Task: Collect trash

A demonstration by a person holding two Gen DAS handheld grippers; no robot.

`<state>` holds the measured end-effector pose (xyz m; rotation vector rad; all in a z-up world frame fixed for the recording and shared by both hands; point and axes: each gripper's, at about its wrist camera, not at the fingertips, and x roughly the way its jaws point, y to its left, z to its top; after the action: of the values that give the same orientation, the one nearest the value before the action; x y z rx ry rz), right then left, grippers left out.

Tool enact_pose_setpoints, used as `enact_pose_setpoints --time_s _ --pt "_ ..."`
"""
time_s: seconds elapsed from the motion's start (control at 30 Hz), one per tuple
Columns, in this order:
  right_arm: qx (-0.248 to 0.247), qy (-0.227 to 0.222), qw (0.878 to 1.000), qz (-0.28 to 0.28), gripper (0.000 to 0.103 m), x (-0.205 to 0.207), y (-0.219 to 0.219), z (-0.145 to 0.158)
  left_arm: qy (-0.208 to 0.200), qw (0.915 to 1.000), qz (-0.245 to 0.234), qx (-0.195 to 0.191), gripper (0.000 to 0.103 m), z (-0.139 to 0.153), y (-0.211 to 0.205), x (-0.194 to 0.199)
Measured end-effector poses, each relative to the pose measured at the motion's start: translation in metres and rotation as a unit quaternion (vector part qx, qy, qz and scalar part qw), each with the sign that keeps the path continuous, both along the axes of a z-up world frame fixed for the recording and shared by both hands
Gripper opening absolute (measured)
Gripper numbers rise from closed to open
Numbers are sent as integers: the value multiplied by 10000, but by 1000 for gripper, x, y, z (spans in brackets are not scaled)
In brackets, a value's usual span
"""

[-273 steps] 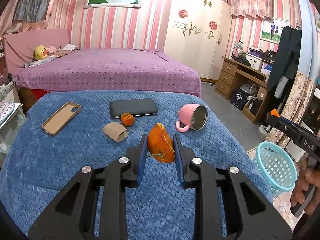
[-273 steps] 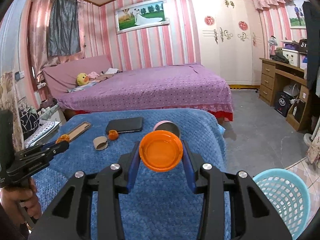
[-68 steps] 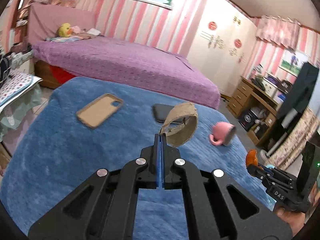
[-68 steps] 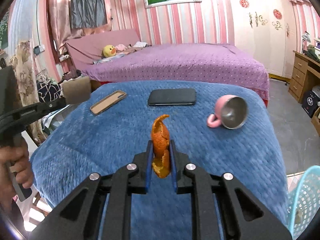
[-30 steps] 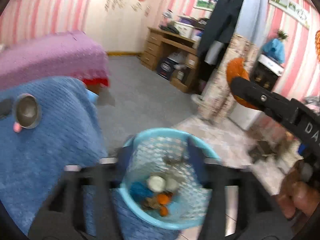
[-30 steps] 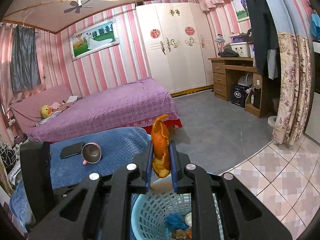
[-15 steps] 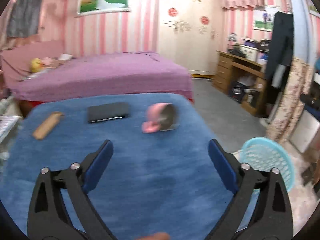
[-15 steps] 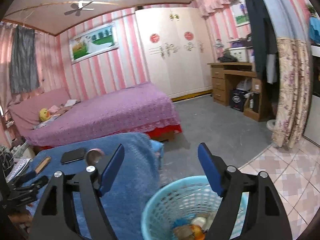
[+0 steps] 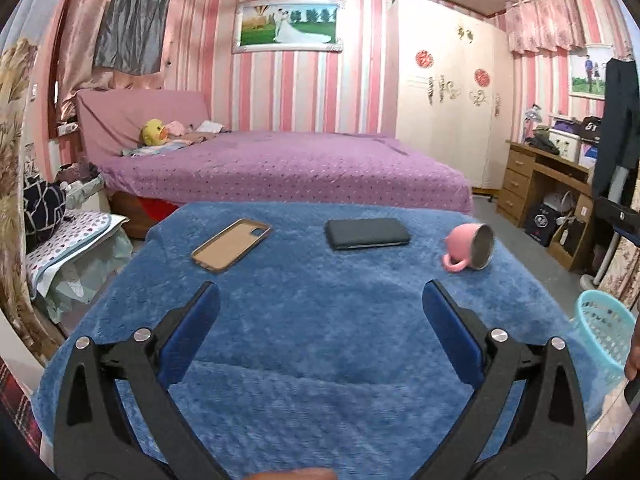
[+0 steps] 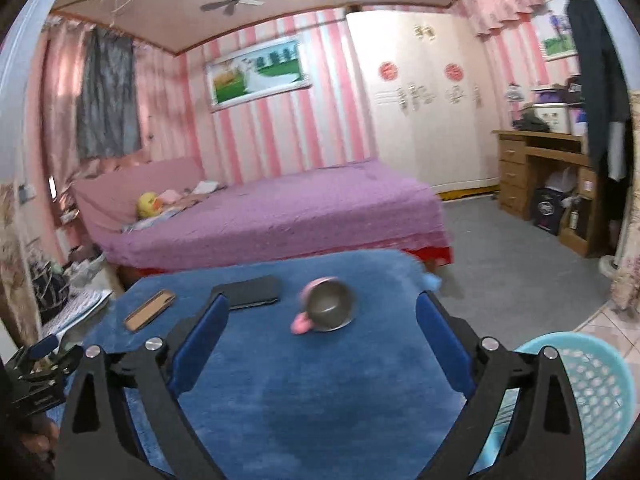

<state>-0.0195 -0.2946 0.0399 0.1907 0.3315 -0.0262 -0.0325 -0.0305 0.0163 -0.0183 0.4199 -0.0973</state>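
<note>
My left gripper (image 9: 320, 292) stands wide open over the near part of the blue-covered table (image 9: 320, 360), with nothing between its blue pads. My right gripper (image 10: 323, 303) also hangs over the blue-covered table (image 10: 320, 392); its jaws are opening and nothing is between them. The light-blue trash basket (image 9: 604, 332) sits on the floor by the table's right edge. In the right wrist view the basket (image 10: 592, 392) shows behind the right finger, its contents hidden. On the cloth lie a black phone (image 9: 366, 233), a tan phone case (image 9: 231, 244) and a tipped pink cup (image 9: 468, 246).
A purple bed (image 9: 280, 168) stands beyond the table, with a white wardrobe (image 9: 440, 112) and a wooden desk (image 9: 540, 184) to the right. A cluttered polka-dot seat (image 9: 68, 236) is left of the table. Grey floor (image 10: 520, 264) runs between the bed and the desk.
The right gripper let go of the orange peel over the basket and opened. Both grippers swung from the basket back to face the table, and the left one widened fully.
</note>
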Motion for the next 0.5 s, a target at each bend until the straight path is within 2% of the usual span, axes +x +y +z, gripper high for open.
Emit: enact_pose_setpoints --time_s 0.17,0.33,0.5 --pt "-415 252 9985 253 93 18 43 -19 88 9998 -166 -114 98 -10 13 13" --pt "-492 400 9975 323 93 30 58 -24 -113 9997 -150 -143 98 -12 25 9" --pt "-559 448 9968 357 93 37 65 -23 -54 9997 3 -233 98 -14 38 10"
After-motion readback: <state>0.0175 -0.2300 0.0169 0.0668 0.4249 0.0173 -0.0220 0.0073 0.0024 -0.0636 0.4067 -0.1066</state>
